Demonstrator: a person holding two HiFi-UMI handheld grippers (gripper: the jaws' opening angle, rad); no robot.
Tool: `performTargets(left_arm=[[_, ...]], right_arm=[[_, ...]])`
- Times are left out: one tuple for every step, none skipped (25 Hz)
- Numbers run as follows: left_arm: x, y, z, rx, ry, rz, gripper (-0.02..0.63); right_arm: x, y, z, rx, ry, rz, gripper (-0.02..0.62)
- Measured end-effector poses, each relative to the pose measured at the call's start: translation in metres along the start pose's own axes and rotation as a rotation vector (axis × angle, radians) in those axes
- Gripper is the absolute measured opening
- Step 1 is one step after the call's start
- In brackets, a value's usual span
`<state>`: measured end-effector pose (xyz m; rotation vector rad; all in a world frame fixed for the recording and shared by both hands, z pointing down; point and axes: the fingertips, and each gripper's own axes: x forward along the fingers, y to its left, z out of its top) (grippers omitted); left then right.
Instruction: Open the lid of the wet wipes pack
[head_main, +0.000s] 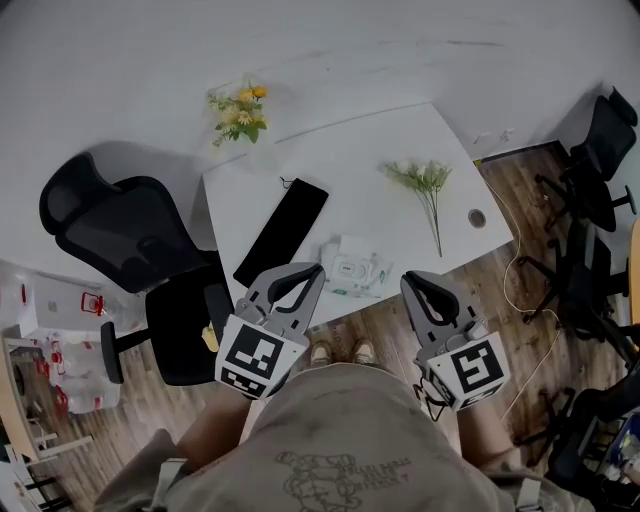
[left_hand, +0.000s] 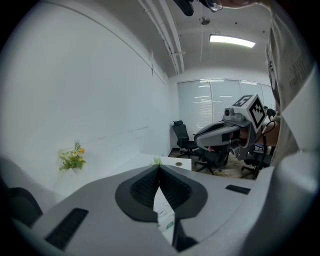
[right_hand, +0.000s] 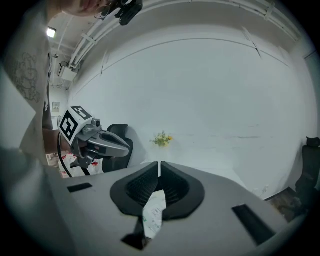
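- Wet wipes pack (head_main: 357, 271) lies flat near the counter's (head_main: 370, 150) front edge. It is too small in the head view to tell whether its lid is up or down.
- Black pouch (head_main: 282, 231) lies toward the left edge, just beside the pack.
- Left gripper (head_main: 316, 269) hovers at the front edge with its fingers pressed together, empty.
- Right gripper (head_main: 409, 278) hovers alongside, also empty with its fingers pressed together.
- Flower stem (head_main: 428, 185) lies toward the right edge.
- Risk: closed fingers cannot catch a lid tab and would only shove the light pack, perhaps off the front edge. Unless one gripper pins it, the whole pack could lift.
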<state>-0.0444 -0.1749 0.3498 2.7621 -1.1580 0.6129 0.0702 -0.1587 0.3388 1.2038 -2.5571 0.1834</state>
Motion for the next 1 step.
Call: performTargets(left_arm=[[0.0007, 0.0009, 0.0000, 0.002, -0.001, 0.001, 0.017]], right_arm=[[0.0008, -0.0004, -0.0009, -0.001, 0.002, -0.001, 0.041]])
